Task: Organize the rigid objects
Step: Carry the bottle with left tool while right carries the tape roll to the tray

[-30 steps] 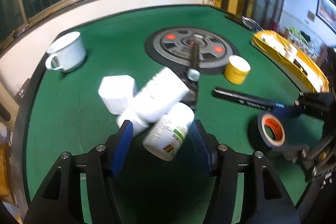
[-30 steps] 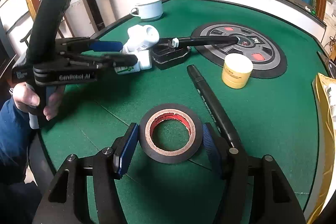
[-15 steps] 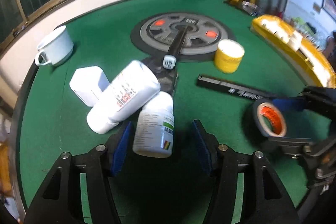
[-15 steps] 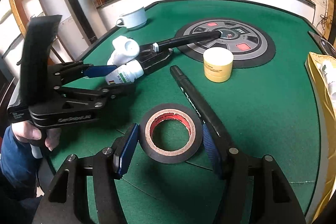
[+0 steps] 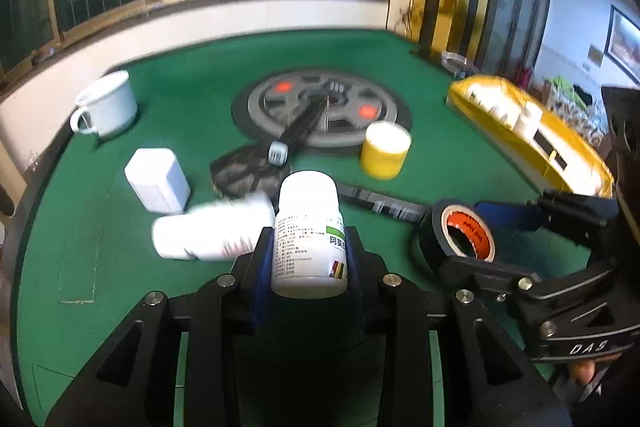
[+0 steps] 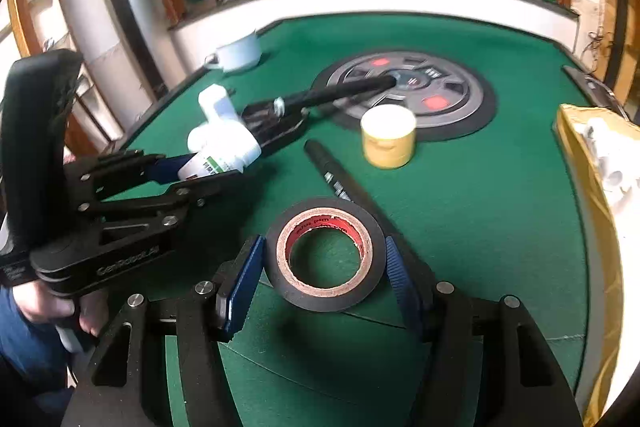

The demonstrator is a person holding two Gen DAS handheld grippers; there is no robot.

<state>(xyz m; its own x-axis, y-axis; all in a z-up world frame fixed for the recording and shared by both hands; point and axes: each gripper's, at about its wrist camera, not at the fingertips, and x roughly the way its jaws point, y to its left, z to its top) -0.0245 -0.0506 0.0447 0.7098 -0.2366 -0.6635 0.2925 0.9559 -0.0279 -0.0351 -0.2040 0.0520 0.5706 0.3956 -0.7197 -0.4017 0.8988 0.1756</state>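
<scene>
- The left gripper (image 5: 307,259) is closing, and its blue pads already press both sides of a white pill bottle (image 5: 308,231), which it grips lengthwise, cap pointing away towards the grey disc (image 5: 320,111) at the middle of the green table (image 5: 100,247).
- The right gripper (image 6: 323,267) is clamped on a black tape roll (image 6: 323,253); both pads touch its rim and the roll's open core faces the camera.
- Only the left wrist view shows the second white bottle (image 5: 208,231) lying on its side, blurred, nearer than the disc and just left of the held one, and the white box (image 5: 158,179) upright behind it.
- Only the right wrist view shows the hand (image 6: 60,307) and blue sleeve on the left gripper's handle.
- Both views show the yellow jar (image 5: 384,155) standing just in front of the disc, the white cup (image 5: 106,109) far left of it and the black pen (image 6: 340,183) lying nearer than the disc.
- Writing: the held bottle's label carries Chinese print and a green bar, too small to read; the right gripper's body reads "DAS"; the left one's lettering is blurred.
</scene>
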